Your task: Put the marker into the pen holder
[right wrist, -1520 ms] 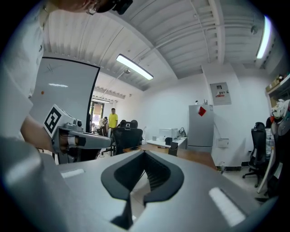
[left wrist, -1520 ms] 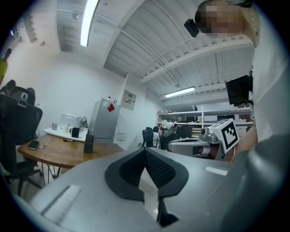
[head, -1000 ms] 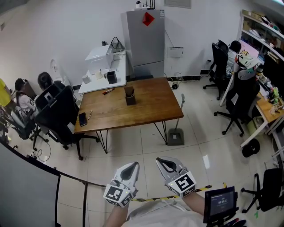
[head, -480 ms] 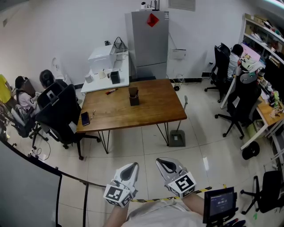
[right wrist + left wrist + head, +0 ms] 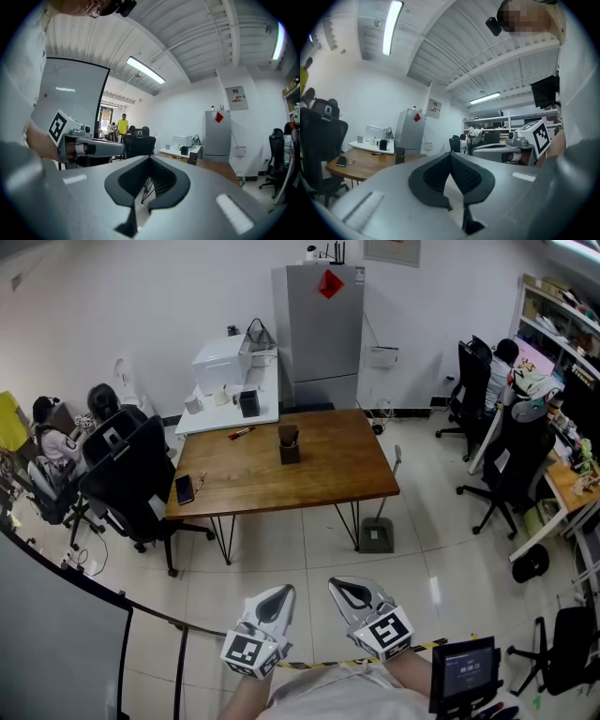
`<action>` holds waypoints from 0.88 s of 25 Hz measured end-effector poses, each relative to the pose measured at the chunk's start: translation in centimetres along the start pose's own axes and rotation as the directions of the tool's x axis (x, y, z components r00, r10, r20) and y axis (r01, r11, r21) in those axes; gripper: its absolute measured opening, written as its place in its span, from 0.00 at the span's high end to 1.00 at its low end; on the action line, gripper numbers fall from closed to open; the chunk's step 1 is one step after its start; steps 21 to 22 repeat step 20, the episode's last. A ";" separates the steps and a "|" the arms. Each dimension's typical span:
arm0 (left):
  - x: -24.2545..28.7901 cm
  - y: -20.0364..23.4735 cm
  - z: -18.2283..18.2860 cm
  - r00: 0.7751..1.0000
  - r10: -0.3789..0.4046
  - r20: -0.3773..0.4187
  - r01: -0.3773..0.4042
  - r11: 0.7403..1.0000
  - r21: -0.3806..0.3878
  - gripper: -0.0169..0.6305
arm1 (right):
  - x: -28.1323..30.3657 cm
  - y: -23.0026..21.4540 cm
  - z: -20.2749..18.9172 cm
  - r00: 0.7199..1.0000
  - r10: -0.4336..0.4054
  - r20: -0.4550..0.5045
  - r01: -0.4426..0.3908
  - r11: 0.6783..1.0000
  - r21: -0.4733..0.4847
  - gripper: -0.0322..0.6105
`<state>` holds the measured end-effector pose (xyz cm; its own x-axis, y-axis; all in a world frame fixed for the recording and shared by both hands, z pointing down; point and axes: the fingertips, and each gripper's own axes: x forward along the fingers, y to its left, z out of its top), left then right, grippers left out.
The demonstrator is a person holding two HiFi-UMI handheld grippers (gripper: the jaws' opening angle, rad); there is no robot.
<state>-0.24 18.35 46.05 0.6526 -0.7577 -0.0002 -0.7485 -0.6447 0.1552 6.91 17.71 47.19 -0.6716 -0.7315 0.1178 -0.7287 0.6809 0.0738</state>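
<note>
Table (image 5: 319,479) sits a little further right in the head view; both grippers stay low, well short of it.
Left gripper (image 5: 279,594) and right gripper (image 5: 345,589): jaws together, empty. Marker (image 5: 240,433) lies near the table's far left corner, pen holder (image 5: 289,443) mid far edge.

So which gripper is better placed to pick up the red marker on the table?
Left, slightly. The red marker lies left of the pen holder, on the left gripper's side. Both grippers are shut, empty and far from the table.
</note>
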 end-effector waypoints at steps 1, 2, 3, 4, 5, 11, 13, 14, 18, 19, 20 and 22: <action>-0.1 0.1 0.0 1.000 0.002 0.000 -0.002 1.000 -0.001 0.95 | 0.1 0.1 -0.1 1.000 0.002 0.001 -0.002 1.000 0.002 0.95; -0.1 0.2 0.0 1.000 0.003 -0.001 -0.003 1.000 -0.002 0.95 | 0.1 0.1 -0.1 1.000 0.002 0.003 -0.002 1.000 0.004 0.95; -0.1 0.3 -0.1 1.000 0.003 -0.001 -0.003 1.000 -0.003 0.95 | 0.2 0.2 -0.1 1.000 0.003 0.004 -0.003 1.000 0.004 0.95; -0.2 0.4 -0.2 1.000 0.003 0.000 -0.003 1.000 -0.003 0.95 | 0.3 0.2 0.0 1.000 0.003 0.006 -0.003 1.000 0.000 0.95; -0.2 0.5 -0.3 1.000 0.002 0.000 -0.002 1.000 -0.003 0.95 | 0.4 0.2 0.2 1.000 0.003 0.005 -0.003 1.000 -0.007 0.95; -0.2 1.2 -0.9 1.000 -0.001 0.002 0.001 1.000 -0.001 0.95 | 1.0 0.7 0.7 1.000 0.016 0.004 -0.016 1.000 -0.021 0.95; -0.2 1.2 -0.9 1.000 -0.001 0.001 0.001 1.000 0.000 0.95 | 1.0 0.8 0.7 1.000 0.021 0.004 -0.021 1.000 -0.022 0.95; -0.1 1.2 -0.9 1.000 -0.001 0.001 0.001 1.000 0.000 0.95 | 1.0 0.9 0.6 1.000 0.024 0.003 -0.024 0.999 -0.022 0.95; 0.1 1.1 -0.4 1.000 0.004 -0.005 -0.004 1.000 -0.005 0.95 | 1.1 0.8 0.9 1.000 0.027 0.010 -0.027 0.999 -0.023 0.95; 0.2 1.1 -0.4 1.000 0.005 -0.006 -0.005 1.000 -0.006 0.95 | 1.2 0.8 1.0 1.000 0.028 0.012 -0.027 0.999 -0.023 0.95; 0.2 1.1 -0.4 1.000 0.005 -0.008 -0.005 1.000 -0.008 0.95 | 1.2 0.8 1.1 0.999 0.028 0.014 -0.028 0.999 -0.023 0.95; 0.2 1.1 -0.4 1.000 0.005 -0.008 -0.005 1.000 -0.008 0.95 | 1.2 0.8 1.1 0.999 0.028 0.014 -0.028 0.999 -0.023 0.95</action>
